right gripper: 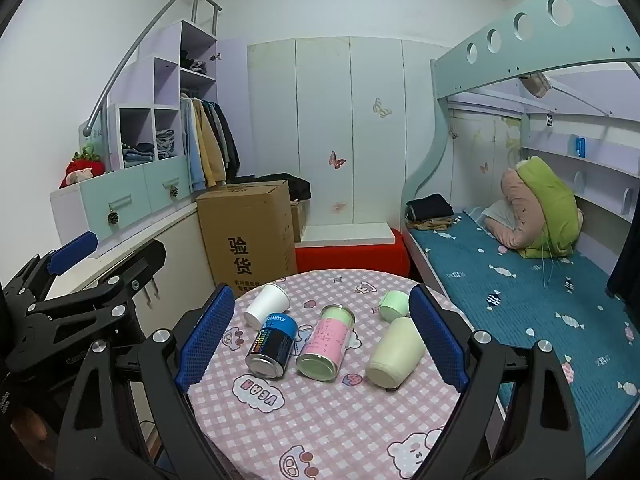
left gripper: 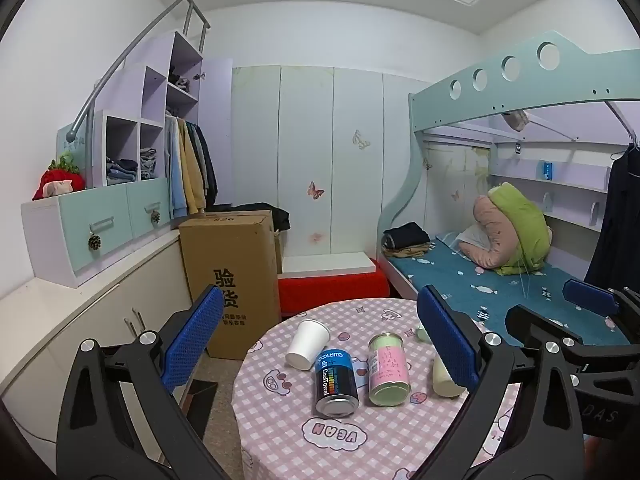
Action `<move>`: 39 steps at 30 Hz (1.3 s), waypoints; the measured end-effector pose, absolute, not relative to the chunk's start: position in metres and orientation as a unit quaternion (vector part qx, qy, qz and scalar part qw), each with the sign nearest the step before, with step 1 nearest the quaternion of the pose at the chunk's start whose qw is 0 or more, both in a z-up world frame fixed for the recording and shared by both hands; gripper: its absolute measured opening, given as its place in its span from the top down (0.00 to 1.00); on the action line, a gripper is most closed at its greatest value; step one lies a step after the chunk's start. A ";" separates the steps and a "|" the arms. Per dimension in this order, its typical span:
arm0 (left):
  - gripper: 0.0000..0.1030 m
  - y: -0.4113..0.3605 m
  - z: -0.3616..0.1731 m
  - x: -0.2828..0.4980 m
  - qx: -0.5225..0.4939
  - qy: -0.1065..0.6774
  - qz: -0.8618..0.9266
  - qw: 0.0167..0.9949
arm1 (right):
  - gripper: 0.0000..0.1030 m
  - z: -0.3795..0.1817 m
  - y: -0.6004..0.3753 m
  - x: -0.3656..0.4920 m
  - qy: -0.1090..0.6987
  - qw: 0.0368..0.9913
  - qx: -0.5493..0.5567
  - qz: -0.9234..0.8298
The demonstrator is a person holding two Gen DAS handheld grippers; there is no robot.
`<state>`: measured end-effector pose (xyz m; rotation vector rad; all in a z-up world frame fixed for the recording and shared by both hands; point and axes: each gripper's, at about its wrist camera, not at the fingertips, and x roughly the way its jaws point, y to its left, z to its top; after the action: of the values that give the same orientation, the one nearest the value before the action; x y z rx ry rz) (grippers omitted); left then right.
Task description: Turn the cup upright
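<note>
The round worktop (right gripper: 320, 420) carries five things lying on their sides: a white cup (right gripper: 267, 305) at about 11 o'clock from its centre, a dark can (right gripper: 273, 345) and a pink can (right gripper: 326, 344) near the middle, a cream cup (right gripper: 396, 353) at 3 o'clock, and a green cup (right gripper: 394, 305) at 1 o'clock. Which cup the task means cannot be told; all three lie tipped.

The right gripper (right gripper: 320, 334) hangs above the near edge with its jaws spread wide and empty. The left gripper (left gripper: 320, 336) does likewise, jaws parted and holding nothing.

The likeliest trouble is rolling. Every item is a cylinder on its side, so a glancing touch could send a cup off the cloth toward the floor or the bed (right gripper: 540, 292). The two cans lie close together between the cups, and a wide-open jaw reaching for the white cup might nudge the dark can just beside it. Paper-looking cups may also crush under a hard squeeze.

In the left view, the right jaw covers most of the cream cup (left gripper: 442, 380) and nearly all of the green one. The cups' mouths face away or sideways, so their insides are unseen. The near edge of the worktop is cut off by both frames.
</note>
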<state>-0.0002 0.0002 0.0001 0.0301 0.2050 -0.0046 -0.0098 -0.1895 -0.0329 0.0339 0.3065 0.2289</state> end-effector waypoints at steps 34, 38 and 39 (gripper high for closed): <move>0.05 -0.004 -0.005 0.005 0.014 0.104 -0.004 0.994 | 0.17 -0.033 -0.191 -0.009 0.154 0.982 0.018 0.112; 0.05 -0.002 -0.005 0.001 0.014 0.103 -0.005 0.995 | 0.17 -0.033 -0.191 -0.009 0.154 0.982 0.018 0.112; 0.05 -0.002 -0.005 0.001 0.014 0.103 -0.005 0.995 | 0.17 -0.033 -0.191 -0.009 0.154 0.982 0.018 0.112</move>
<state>0.0013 -0.0015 -0.0051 0.0284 0.2073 -0.0096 -0.0091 -0.1912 -0.0331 0.0367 0.3096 0.2256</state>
